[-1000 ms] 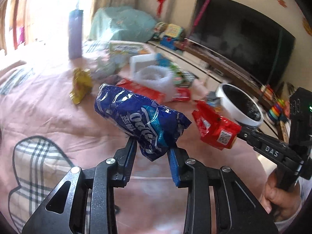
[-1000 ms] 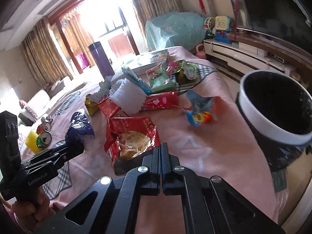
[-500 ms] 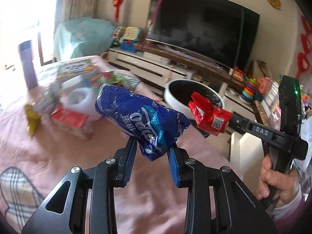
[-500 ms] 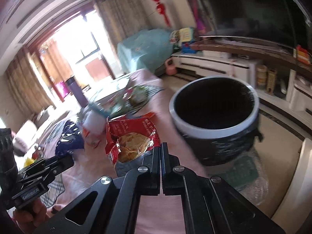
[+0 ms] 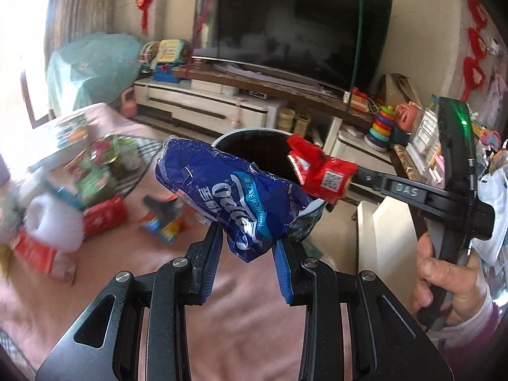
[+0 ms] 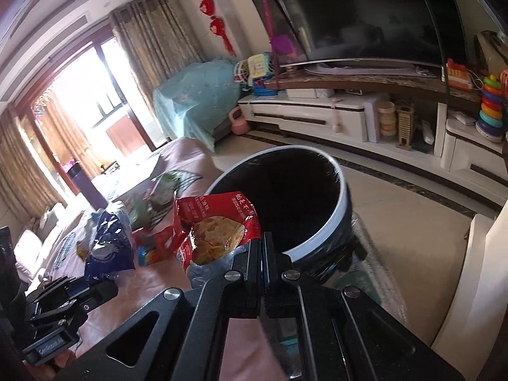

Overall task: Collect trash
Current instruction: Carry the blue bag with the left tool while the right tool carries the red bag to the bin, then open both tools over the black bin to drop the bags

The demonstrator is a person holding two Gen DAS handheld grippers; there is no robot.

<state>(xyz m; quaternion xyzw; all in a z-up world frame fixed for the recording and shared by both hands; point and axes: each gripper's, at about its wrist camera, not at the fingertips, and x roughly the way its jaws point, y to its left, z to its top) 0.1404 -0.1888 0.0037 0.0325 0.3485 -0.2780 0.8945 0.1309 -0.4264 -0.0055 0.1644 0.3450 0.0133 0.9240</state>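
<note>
- Blue crinkled wrapper [image 5: 241, 197] sat centre frame in the left wrist view, clamped at its lower end by the left gripper [image 5: 246, 255]; blue pads pressed in on both sides, rest of the wrapper stuck up and to the left.
- Same wrapper showed at lower left of the right wrist view [image 6: 109, 244], left gripper [image 6: 95, 281] below it.
- Red chip bag [image 6: 219, 225] was centre frame in the right wrist view, pinched at its lower edge by the right gripper [image 6: 263, 247]; jaws fully clenched, bag mouth open, chips visible inside.
- In the left wrist view the red bag [image 5: 320, 171] hung right of centre at the tip of the right gripper [image 5: 354, 171], a hand [image 5: 444, 279] on the handle at lower right.
- Black trash bin with white rim [image 6: 341, 197] stood just behind the red bag, centre of the right wrist view; bag overlapped the near rim in frame. Cannot tell whether it touched the rim.
- In the left wrist view the bin [image 5: 254, 133] sat behind both wrappers, mostly covered by them.
- Pink-covered table [image 5: 95, 270] filled the lower left; more litter there, blurred: a red packet [image 5: 104, 216], a white fluffy lump [image 5: 54, 225], green packets [image 5: 95, 177].
- Background: large dark TV [image 5: 295, 31] upper centre, white TV cabinet [image 5: 197, 104] under it, stacking-ring toy [image 5: 381, 123] at right, teal-covered object [image 5: 92, 63] upper left.
</note>
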